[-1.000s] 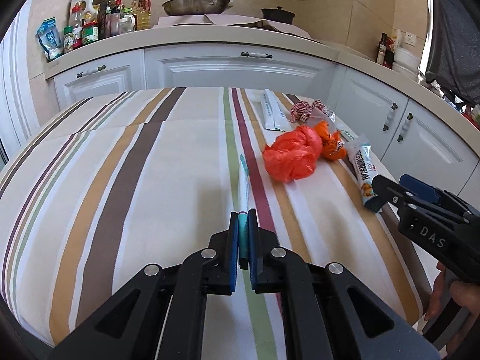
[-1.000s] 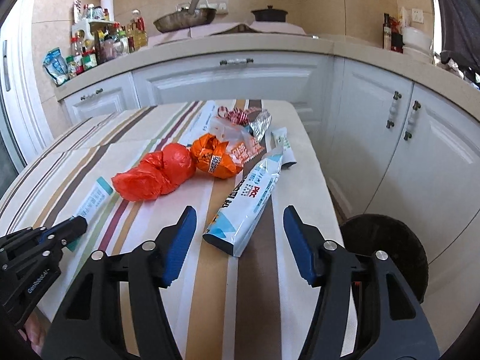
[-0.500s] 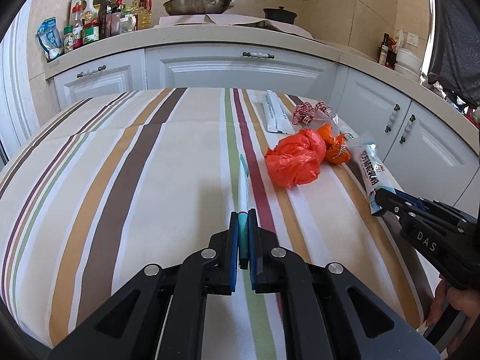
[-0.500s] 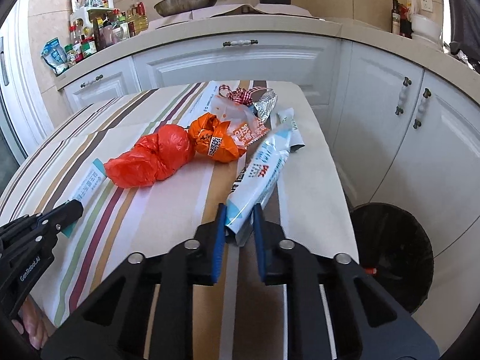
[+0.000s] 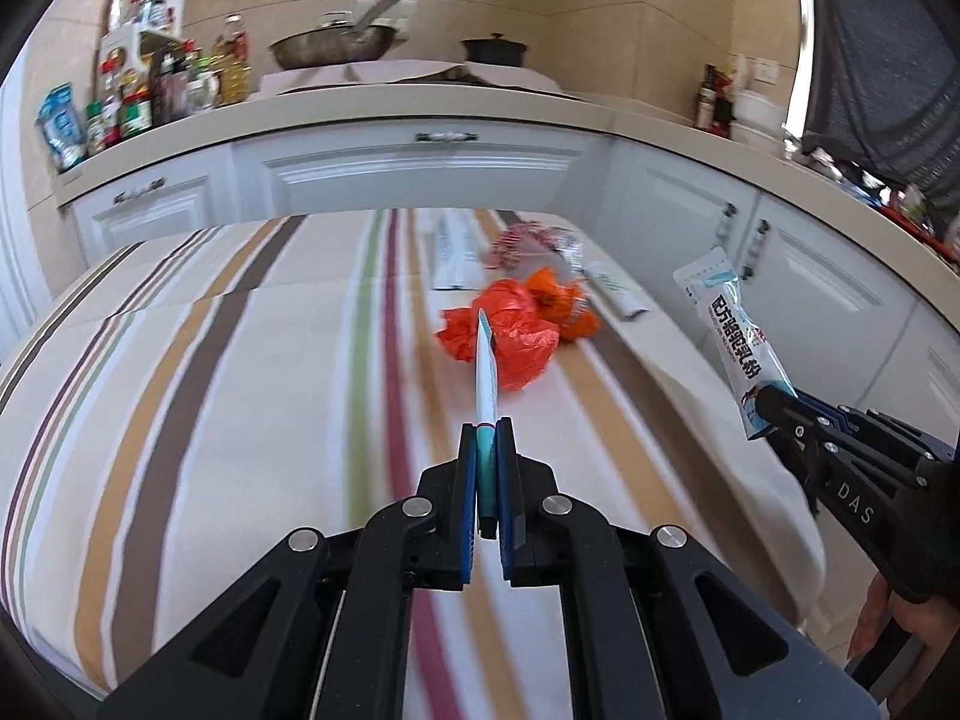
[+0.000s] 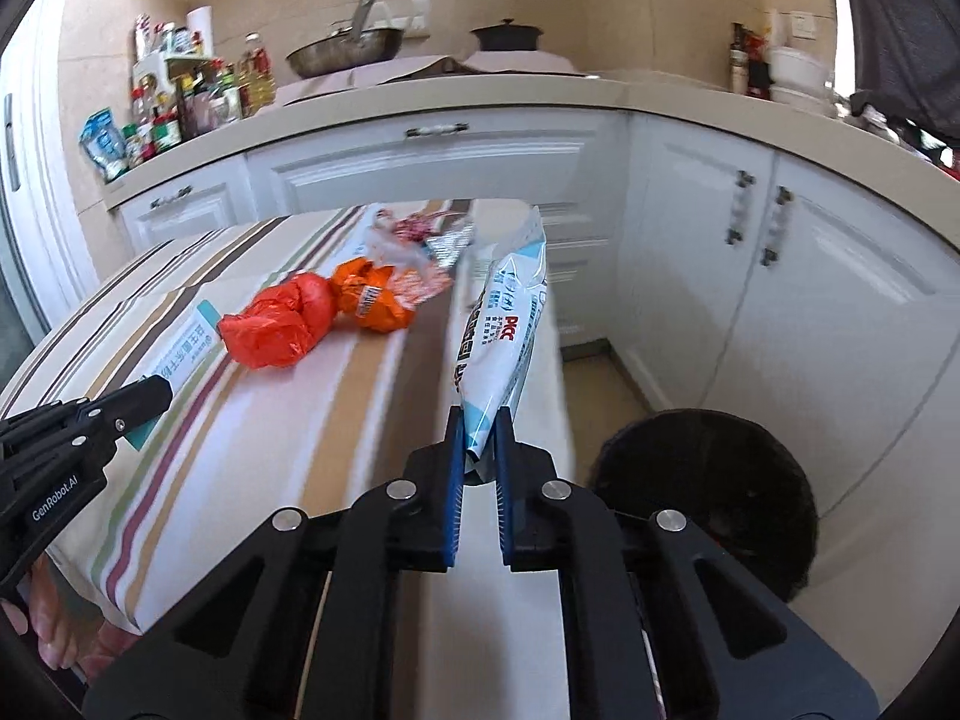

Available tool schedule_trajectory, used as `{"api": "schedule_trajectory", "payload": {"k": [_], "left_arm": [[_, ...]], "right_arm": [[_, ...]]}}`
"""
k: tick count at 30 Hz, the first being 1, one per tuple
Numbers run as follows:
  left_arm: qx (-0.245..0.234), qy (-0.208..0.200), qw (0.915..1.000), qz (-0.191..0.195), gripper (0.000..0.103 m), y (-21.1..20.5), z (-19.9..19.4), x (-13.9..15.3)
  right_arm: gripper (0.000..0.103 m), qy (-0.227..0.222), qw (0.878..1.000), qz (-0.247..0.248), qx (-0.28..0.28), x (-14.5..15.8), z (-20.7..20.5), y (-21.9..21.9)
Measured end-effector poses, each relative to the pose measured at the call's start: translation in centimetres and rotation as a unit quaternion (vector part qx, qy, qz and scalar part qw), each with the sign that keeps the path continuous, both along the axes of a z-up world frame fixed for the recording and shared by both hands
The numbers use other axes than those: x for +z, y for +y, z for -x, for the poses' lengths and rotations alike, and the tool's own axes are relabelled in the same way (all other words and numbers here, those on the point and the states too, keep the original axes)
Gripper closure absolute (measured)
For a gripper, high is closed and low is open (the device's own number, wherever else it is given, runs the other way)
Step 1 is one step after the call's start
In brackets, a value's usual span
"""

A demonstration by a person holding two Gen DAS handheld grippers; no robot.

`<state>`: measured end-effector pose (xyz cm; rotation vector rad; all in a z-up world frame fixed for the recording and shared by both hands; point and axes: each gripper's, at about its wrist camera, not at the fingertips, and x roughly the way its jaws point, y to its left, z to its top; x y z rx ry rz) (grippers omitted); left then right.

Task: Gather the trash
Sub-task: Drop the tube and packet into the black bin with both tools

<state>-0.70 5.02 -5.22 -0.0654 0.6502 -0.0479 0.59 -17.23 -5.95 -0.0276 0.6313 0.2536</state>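
My left gripper (image 5: pixel 487 429) is shut on a thin white-and-teal sachet (image 5: pixel 485 375), held edge-on above the striped table; it also shows in the right wrist view (image 6: pixel 180 366). My right gripper (image 6: pixel 479 420) is shut on a long white-and-blue food packet (image 6: pixel 501 336), lifted off the table near its right edge; the packet also shows in the left wrist view (image 5: pixel 729 336). A crumpled red plastic bag (image 5: pixel 510 336) and an orange wrapper (image 5: pixel 564 306) lie on the table ahead. A black trash bin (image 6: pixel 714 486) stands on the floor to the right of the table.
More wrappers lie at the table's far end: a white packet (image 5: pixel 453 252), a red-and-white wrapper (image 5: pixel 528 240) and a small sachet (image 5: pixel 615 294). White kitchen cabinets (image 6: pixel 810 300) and a counter with bottles, a pan and a pot surround the table.
Both grippers have risen, lifting the sachet and the long packet off the table. The right gripper shut on the packet a second ago and has swung toward the bin side.
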Motion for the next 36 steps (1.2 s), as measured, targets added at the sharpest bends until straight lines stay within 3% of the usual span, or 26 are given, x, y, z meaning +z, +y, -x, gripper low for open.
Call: {"api": "schedule_trajectory", "payload": {"k": [13,36], "left_arm": [[-0.065,-0.017,0.9977,-0.011,0.096,-6.0,-0.2,1.2],[-0.144,-0.007,0.989,-0.033,0.096,-17.2,-3.8,-0.3]], "right_arm": [[0.094,-0.016,0.998,-0.018,-0.062,0.5,1.4,-6.5],[0.094,0.006,0.992,-0.019,-0.124,-2.0,1.2,-14.7]]}}
